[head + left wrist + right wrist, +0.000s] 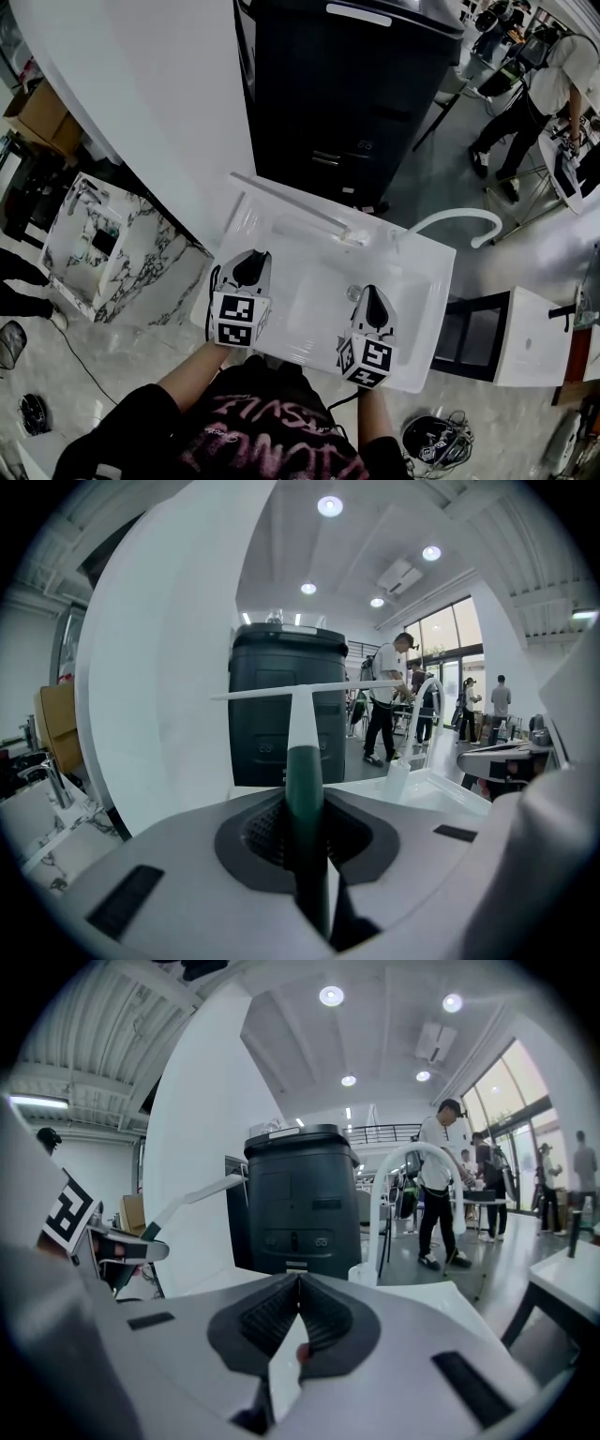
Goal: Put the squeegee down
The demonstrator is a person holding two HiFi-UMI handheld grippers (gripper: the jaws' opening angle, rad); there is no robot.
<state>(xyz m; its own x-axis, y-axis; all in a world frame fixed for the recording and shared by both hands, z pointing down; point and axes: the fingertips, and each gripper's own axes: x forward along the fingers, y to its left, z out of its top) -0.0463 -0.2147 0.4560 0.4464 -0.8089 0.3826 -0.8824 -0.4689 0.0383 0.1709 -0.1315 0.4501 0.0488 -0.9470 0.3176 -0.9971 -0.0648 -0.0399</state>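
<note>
Squeegee: white T-shaped squeegee w/ dark green handle (304, 771), held up in the air and not resting on anything. The blade is the top end and roughly level in the left gripper view.
Squeegee, head view: thin white bar (291, 203) seen against the far left rim of the sink.
Squeegee, right gripper view: off to the left (192, 1192), white blade slanting up to the right, green handle end at the lower left.
Left gripper: (305, 810) jaws clamped on the green handle, dark pads pressed to both sides of it. In the head view it sits (249, 269) over the sink's near left edge.
Right gripper: (298, 1283) jaws together at the tips w/ nothing between them. In the head view it is (375, 302) over the basin's near right part, well apart from the squeegee.
Sink: white rectangular basin (424, 281), round drain (354, 292) just beside the right gripper's tip.
Faucet: white curved spout (461, 221) at the sink's far right corner.
Behind sink: tall black bin-like unit w/ lid (347, 84).
Left of it: big white curved panel (141, 94).
Far left: marble-pattern block (103, 246) on the floor.
Background: person in white top (555, 80), top right, near a white desk (561, 169).
</note>
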